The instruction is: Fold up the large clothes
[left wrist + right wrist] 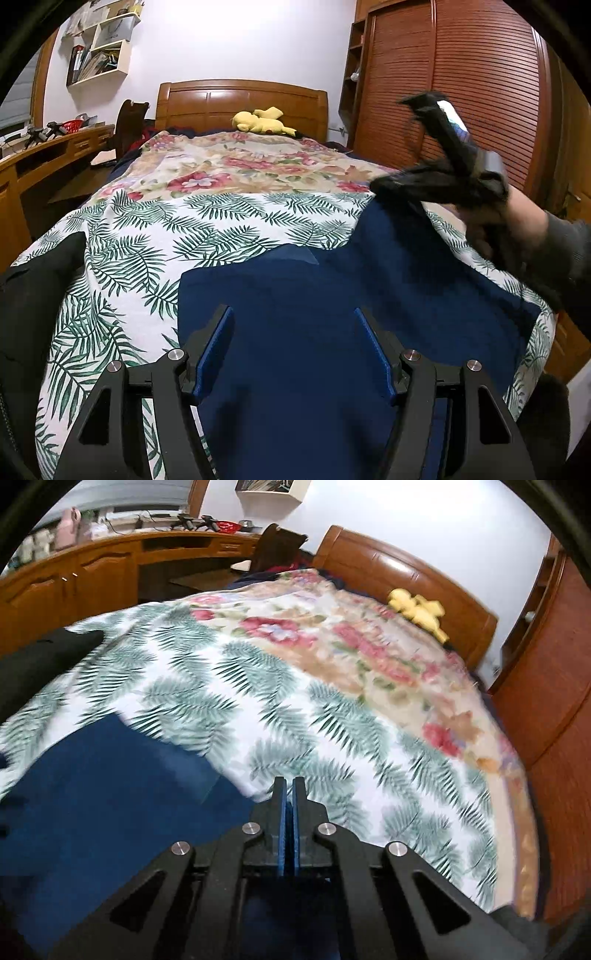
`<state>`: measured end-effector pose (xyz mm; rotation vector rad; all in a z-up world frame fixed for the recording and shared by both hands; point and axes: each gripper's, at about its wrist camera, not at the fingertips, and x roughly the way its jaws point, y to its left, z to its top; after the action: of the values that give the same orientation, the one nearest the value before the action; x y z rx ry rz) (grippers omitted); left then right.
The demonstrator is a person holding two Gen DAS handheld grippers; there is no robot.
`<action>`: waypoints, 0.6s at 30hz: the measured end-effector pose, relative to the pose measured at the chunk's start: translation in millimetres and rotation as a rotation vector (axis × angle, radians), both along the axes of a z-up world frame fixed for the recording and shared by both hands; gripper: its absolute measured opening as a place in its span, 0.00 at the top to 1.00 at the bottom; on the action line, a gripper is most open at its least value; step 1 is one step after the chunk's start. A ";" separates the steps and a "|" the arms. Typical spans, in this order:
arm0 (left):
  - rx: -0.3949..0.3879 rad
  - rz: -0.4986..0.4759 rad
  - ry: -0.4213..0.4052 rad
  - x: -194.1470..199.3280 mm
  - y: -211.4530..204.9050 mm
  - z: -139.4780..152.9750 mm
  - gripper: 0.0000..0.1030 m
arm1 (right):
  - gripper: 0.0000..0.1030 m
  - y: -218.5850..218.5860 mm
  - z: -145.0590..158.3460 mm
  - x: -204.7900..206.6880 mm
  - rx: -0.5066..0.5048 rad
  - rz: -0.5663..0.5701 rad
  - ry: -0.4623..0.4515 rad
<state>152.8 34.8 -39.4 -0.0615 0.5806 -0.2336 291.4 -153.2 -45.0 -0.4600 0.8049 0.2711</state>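
A navy blue garment lies flat on the fern-print bedspread at the near end of the bed. My left gripper is open and empty, its blue-padded fingers spread just above the garment. The right gripper, held in a hand, hovers blurred over the garment's far right corner. In the right wrist view my right gripper is shut with nothing seen between the pads, above the bedspread at the edge of the garment.
A black garment lies at the bed's left edge; it also shows in the right wrist view. A floral blanket covers the far half. A yellow plush toy sits by the wooden headboard. A wardrobe stands right, a desk left.
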 end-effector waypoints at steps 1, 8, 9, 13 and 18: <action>0.001 0.000 0.001 0.7 -0.6 -0.1 0.34 | 0.97 4.2 -3.8 7.8 -0.006 -0.001 -0.005; -0.019 -0.004 0.004 5.2 -2.5 1.4 0.34 | 0.97 4.9 -40.3 41.4 -0.043 -0.072 0.078; -0.021 -0.006 0.001 5.0 -2.8 2.1 0.34 | 0.97 0.1 -36.9 39.6 -0.025 -0.086 0.080; -0.027 -0.020 -0.016 4.6 -8.4 3.3 0.34 | 0.40 -38.8 -4.4 36.2 0.081 -0.156 0.039; -0.019 -0.033 -0.011 9.0 -15.4 -0.4 0.34 | 0.33 -93.2 19.1 27.8 0.103 -0.257 0.019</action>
<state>161.7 19.3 -39.9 -0.0690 0.5686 -0.2709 319.1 -246.4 -26.0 -0.2542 0.8548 0.0771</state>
